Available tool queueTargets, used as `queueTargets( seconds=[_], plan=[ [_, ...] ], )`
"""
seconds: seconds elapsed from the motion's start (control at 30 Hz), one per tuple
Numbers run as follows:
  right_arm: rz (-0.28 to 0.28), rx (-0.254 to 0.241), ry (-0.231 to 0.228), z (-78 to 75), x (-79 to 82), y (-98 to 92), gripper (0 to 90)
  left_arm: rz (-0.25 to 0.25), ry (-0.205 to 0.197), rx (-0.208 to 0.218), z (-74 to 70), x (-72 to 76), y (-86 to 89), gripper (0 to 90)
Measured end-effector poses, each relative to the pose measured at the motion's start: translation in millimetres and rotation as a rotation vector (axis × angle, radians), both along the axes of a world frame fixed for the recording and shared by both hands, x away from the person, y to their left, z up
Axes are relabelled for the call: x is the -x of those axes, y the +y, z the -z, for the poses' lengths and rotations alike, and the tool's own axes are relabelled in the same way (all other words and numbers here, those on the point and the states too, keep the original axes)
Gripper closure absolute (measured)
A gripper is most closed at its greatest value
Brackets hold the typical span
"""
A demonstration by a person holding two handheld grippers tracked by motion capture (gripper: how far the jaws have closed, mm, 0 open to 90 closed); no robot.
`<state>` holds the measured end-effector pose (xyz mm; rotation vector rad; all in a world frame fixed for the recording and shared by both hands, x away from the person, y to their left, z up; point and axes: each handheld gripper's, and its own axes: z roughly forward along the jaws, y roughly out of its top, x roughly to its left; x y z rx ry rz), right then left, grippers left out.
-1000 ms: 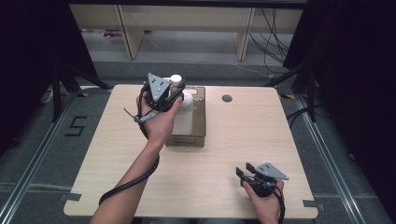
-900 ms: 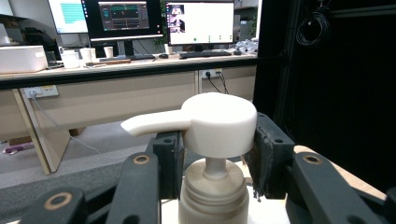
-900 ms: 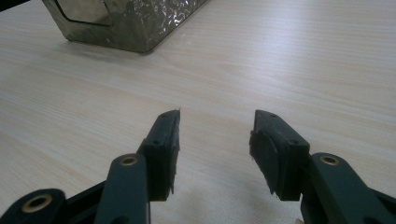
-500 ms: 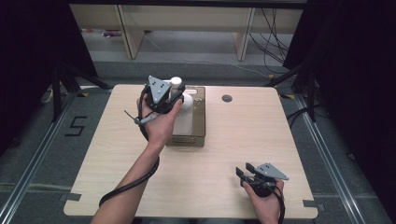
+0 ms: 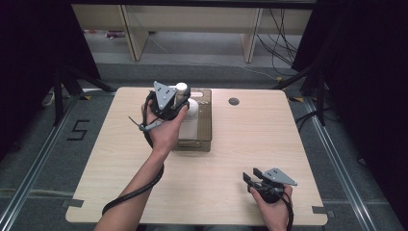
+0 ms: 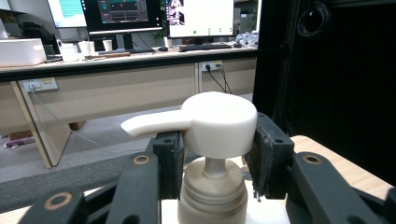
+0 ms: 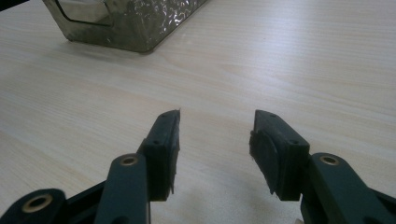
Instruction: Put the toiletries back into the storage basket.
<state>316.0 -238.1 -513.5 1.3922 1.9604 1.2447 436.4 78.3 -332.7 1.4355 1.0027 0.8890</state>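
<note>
A white pump bottle stands in a dark see-through tray at the table's far middle. My left gripper is held at the bottle's top, its jaws pressed on both sides of the white pump head, whose spout points left in the left gripper view. Below the head show the thin stem and the ribbed collar. My right gripper rests low near the table's front right, far from the bottle. Its jaws stand open over bare wood with nothing between them.
A corner of the tray shows ahead and to the left in the right gripper view. A round cable hole sits at the table's far right of centre. The left gripper's cable trails across the front left.
</note>
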Motion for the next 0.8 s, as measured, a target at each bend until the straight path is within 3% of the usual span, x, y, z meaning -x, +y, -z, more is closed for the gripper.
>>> queueTargets(
  seconds=[0.23,0.3,0.33,0.37,0.8],
  plan=[
    [0.009,-0.015,0.014,-0.1,0.8,1.1,52.2,0.001,0.009,0.001,5.4,0.5,-0.3,59.0],
    [-0.002,-0.004,0.0,0.2,-0.2,0.4,52.2,0.002,0.011,-0.002,6.4,0.6,-0.1,59.0],
    [0.008,-0.008,0.016,-0.2,0.9,0.9,52.2,0.002,0.013,-0.004,7.0,0.9,0.2,59.0],
    [-0.006,0.009,-0.007,0.5,-0.9,-0.7,52.2,0.001,0.014,0.001,7.6,1.1,0.0,59.0],
    [-0.007,0.008,-0.007,0.5,-0.6,-0.1,52.2,0.002,0.029,-0.002,16.9,1.9,-0.2,59.0]
  ],
)
